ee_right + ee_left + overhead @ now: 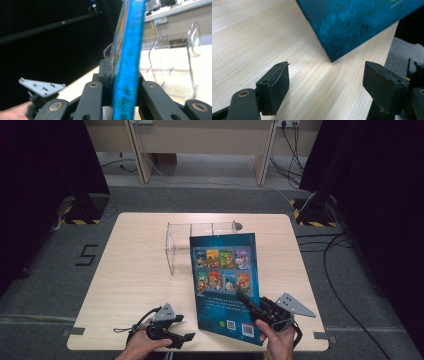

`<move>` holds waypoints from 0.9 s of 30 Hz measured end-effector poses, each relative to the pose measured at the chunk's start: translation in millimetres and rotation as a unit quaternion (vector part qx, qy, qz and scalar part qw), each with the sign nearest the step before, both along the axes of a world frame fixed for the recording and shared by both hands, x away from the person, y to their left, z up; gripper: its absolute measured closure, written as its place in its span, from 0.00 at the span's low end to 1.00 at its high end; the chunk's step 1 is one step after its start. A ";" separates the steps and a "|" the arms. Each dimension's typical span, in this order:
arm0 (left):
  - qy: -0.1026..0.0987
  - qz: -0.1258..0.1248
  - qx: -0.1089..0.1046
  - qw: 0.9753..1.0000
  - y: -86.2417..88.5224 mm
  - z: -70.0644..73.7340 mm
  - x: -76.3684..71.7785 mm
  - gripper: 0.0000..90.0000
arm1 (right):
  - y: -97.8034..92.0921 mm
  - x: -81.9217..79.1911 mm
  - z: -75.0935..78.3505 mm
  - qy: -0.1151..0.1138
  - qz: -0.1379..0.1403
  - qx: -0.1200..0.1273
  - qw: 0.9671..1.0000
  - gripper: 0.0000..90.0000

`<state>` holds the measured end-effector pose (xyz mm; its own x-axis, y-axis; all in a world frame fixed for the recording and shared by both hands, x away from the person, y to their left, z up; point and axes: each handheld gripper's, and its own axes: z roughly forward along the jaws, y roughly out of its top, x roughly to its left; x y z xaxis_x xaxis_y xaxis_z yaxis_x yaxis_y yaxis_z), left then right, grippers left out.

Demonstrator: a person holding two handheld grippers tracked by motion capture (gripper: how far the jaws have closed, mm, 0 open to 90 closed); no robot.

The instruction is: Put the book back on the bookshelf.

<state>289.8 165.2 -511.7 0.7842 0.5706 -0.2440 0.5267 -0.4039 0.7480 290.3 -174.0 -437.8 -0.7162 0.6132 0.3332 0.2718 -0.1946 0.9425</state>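
A blue picture book (225, 280) stands tilted above the table's right front, its back cover with small cover pictures facing me. My right gripper (245, 299) is shut on its lower part; in the right gripper view the book's blue edge (127, 50) runs up between the jaws of that gripper (123, 72). My left gripper (184, 328) rests near the front edge, left of the book, open and holding nothing. Its own view shows its jaws (327, 85) wide apart over bare wood, with the book's lower corner (352, 22) just beyond them.
A clear acrylic rack (200, 240) with upright dividers stands at the table's back middle, partly behind the book, and appears again as the rack (170, 57) past the book. The wooden table (135, 270) has bare room on its left half. Black curtains flank the scene.
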 end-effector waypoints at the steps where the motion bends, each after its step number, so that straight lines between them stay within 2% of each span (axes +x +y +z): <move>1: 0.000 -0.002 0.005 1.000 -0.6 -1.5 0.1 0.23 | 0.2 0.2 -0.3 -0.008 0.001 -0.007 1.000 0.87; 2: -0.009 -0.003 0.018 1.000 -2.9 -5.3 -1.3 0.23 | 1.5 -0.8 -1.9 -0.022 0.005 -0.022 0.999 0.87; 7: -0.023 -0.007 0.030 0.999 -5.8 -5.6 -4.3 0.23 | 2.3 -4.6 -3.3 -0.041 0.027 -0.033 0.998 0.86; 8: -0.025 -0.007 0.032 0.999 -5.9 -5.6 -4.9 0.23 | 2.5 -7.8 0.3 -0.057 0.032 -0.060 0.996 0.85; 9: -0.025 -0.008 0.035 0.999 -5.6 -5.2 -5.2 0.23 | 2.5 -7.8 0.3 -0.057 0.032 -0.060 0.996 0.85; 10: -0.025 -0.008 0.036 0.999 -4.8 -5.1 -5.2 0.23 | 3.1 -10.1 2.4 -0.062 0.032 -0.074 0.995 0.84; 11: -0.025 -0.008 0.039 0.999 -3.2 -4.8 -5.1 0.23 | 3.4 -11.9 3.7 -0.073 0.031 -0.088 0.993 0.84; 13: -0.025 -0.002 0.051 0.998 3.3 -3.6 -4.7 0.23 | 4.7 -15.9 5.0 -0.093 0.034 -0.100 0.990 0.83; 14: -0.025 -0.002 0.051 0.998 3.3 -3.6 -4.7 0.23 | 4.7 -15.9 5.0 -0.093 0.034 -0.100 0.990 0.83; 19: -0.026 0.012 0.065 0.997 11.4 -2.4 -2.2 0.23 | 2.9 -18.3 6.2 -0.127 0.026 -0.118 0.984 0.82; 21: -0.026 0.014 0.065 0.997 13.2 -2.5 -0.6 0.23 | -1.0 -17.4 4.9 -0.148 0.020 -0.124 0.981 0.82; 22: -0.026 0.014 0.065 0.997 13.2 -2.5 -0.6 0.23 | -1.0 -17.4 4.9 -0.148 0.020 -0.124 0.981 0.82; 24: -0.028 0.015 0.067 0.997 13.5 -2.6 -0.1 0.23 | -3.7 -16.8 4.9 -0.157 0.020 -0.133 0.978 0.82; 26: -0.029 0.014 0.069 0.997 13.5 -2.6 0.0 0.23 | -4.2 -17.0 5.2 -0.159 0.022 -0.137 0.977 0.82; 27: -0.030 0.014 0.069 0.997 13.4 -2.8 0.1 0.23 | -6.0 -17.4 6.2 -0.164 0.025 -0.150 0.975 0.82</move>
